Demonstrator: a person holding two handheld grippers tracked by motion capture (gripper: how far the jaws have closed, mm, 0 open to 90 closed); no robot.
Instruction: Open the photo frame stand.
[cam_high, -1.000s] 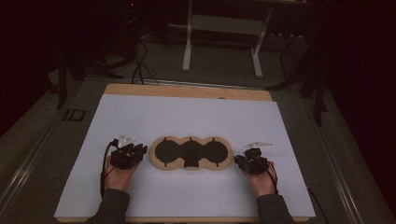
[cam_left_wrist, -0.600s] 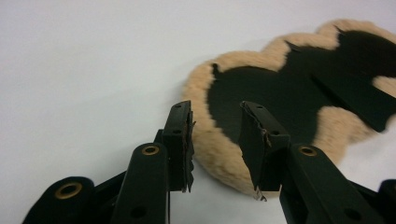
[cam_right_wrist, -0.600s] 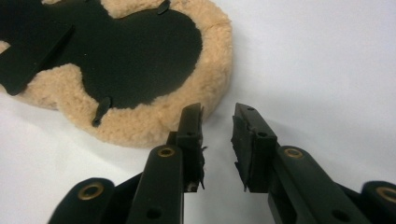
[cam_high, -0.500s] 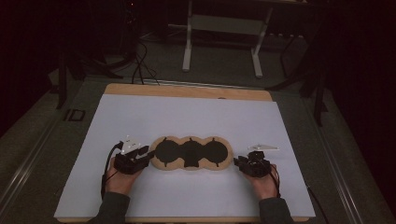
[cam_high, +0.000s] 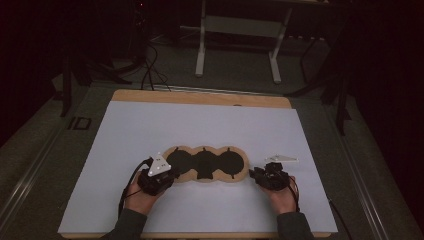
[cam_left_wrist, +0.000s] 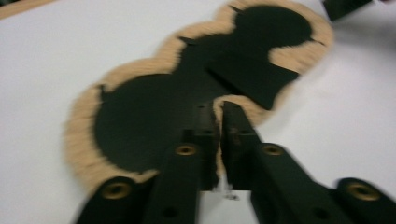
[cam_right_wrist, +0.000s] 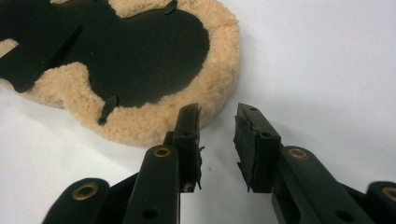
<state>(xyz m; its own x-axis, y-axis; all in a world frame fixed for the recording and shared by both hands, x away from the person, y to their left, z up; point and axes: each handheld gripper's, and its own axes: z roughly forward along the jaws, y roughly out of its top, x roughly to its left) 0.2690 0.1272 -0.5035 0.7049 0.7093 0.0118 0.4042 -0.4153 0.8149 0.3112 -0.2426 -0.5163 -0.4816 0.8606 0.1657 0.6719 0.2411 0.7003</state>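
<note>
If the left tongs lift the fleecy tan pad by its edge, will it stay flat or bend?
The pad would probably droop: it looks thin, soft and long. It seems light. Its woolly rim, pinched by the left tongs, likely resists slipping.

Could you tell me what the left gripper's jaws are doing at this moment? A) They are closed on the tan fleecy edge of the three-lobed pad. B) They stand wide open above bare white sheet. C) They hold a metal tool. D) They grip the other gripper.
A: in the left gripper view the left gripper has its jaws closed to a thin gap with the fleecy rim of the three-lobed pad pinched between them.
</note>
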